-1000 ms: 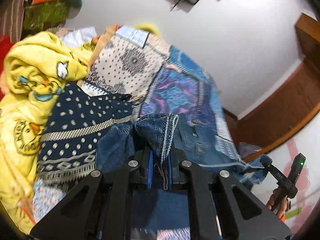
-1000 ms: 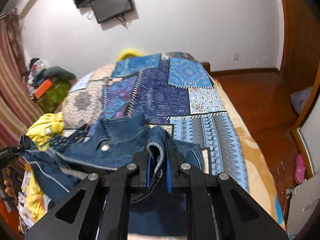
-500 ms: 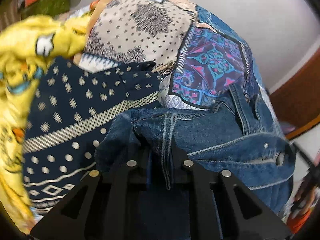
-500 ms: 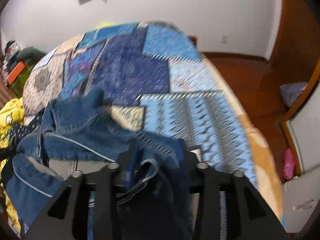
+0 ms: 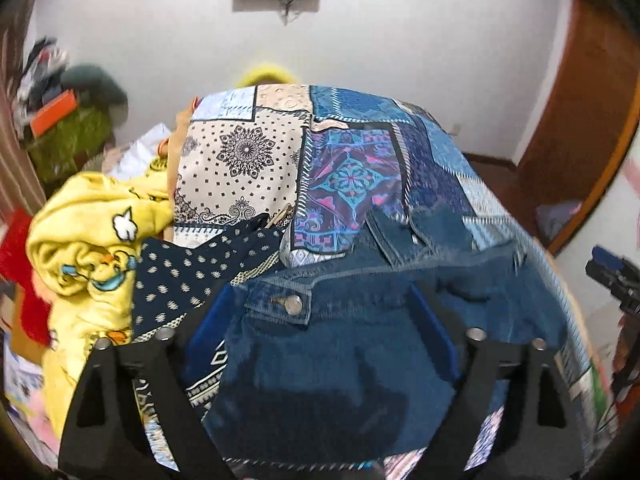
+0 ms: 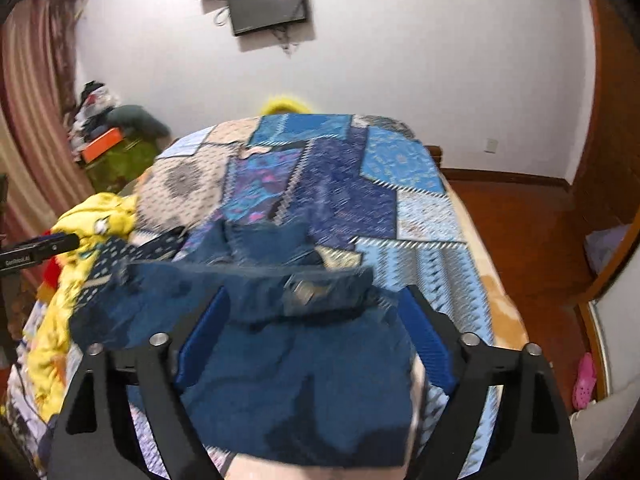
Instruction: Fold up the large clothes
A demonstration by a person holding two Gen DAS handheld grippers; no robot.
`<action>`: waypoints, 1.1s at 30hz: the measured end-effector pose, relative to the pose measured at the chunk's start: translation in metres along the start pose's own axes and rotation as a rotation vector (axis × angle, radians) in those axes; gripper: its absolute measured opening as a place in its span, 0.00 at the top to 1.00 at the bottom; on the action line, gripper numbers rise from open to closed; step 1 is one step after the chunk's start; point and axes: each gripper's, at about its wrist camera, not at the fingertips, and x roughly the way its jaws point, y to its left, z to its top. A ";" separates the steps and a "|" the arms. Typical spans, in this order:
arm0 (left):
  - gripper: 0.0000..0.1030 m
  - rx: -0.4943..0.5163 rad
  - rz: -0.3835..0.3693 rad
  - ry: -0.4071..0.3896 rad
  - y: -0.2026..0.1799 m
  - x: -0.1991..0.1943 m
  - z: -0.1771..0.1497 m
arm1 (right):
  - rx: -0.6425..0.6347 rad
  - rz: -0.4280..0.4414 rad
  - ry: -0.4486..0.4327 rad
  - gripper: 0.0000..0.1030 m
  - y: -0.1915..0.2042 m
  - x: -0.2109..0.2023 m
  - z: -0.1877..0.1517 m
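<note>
A blue denim jacket [image 5: 360,320] lies on the patchwork bedspread [image 5: 344,168] at the near end of the bed. My left gripper [image 5: 320,312] is open and empty, its jaws wide apart over the jacket's left side by a metal button [image 5: 292,304]. My right gripper [image 6: 316,316] is open and empty, its jaws wide apart over the jacket [image 6: 296,360] on its right side. The right gripper's tip shows at the right edge of the left wrist view [image 5: 612,276]. The left gripper's body shows at the left edge of the right wrist view [image 6: 36,250].
A dark blue patterned garment [image 5: 192,276] and a yellow cartoon blanket [image 5: 88,240] are heaped left of the jacket. Clutter with an orange box [image 6: 102,144] stands at the far left. A screen [image 6: 268,4] hangs on the wall. Wooden floor [image 6: 520,224] lies to the right.
Both grippers were shut on folds of the jacket; both have opened and let go. The jacket now lies on the bed under them.
</note>
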 end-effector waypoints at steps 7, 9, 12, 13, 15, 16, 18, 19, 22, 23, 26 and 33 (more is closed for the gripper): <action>0.09 0.097 0.013 0.059 -0.021 0.024 -0.046 | -0.004 0.043 0.167 0.16 0.012 0.040 -0.032; 0.09 0.097 0.026 0.089 -0.022 0.041 -0.055 | -0.007 0.045 0.227 0.16 0.016 0.056 -0.042; 0.09 0.089 0.017 0.146 -0.022 0.068 -0.067 | -0.008 0.050 0.299 0.16 0.020 0.078 -0.053; 0.09 0.089 0.020 0.161 -0.021 0.076 -0.070 | -0.011 0.050 0.318 0.16 0.022 0.085 -0.056; 0.09 0.109 0.044 0.178 -0.019 0.088 -0.078 | -0.037 0.026 0.345 0.16 0.026 0.097 -0.065; 0.09 0.117 0.055 0.178 -0.017 0.091 -0.081 | -0.059 0.006 0.346 0.16 0.027 0.099 -0.068; 0.09 0.115 0.065 0.172 -0.007 0.094 -0.090 | -0.102 -0.014 0.328 0.15 0.028 0.100 -0.072; 0.09 0.107 0.059 0.169 -0.002 0.093 -0.093 | -0.113 -0.011 0.319 0.14 0.027 0.099 -0.073; 0.08 0.088 0.061 0.155 0.015 0.082 -0.101 | -0.120 -0.024 0.302 0.12 0.021 0.092 -0.077; 0.08 0.083 0.063 0.149 0.020 0.077 -0.104 | -0.114 -0.035 0.299 0.12 0.016 0.089 -0.078; 0.08 0.082 0.117 0.134 0.034 0.062 -0.111 | -0.105 -0.058 0.297 0.12 0.003 0.077 -0.082; 0.08 -0.052 0.132 0.109 0.079 0.019 -0.129 | -0.115 -0.115 0.298 0.12 0.000 0.055 -0.090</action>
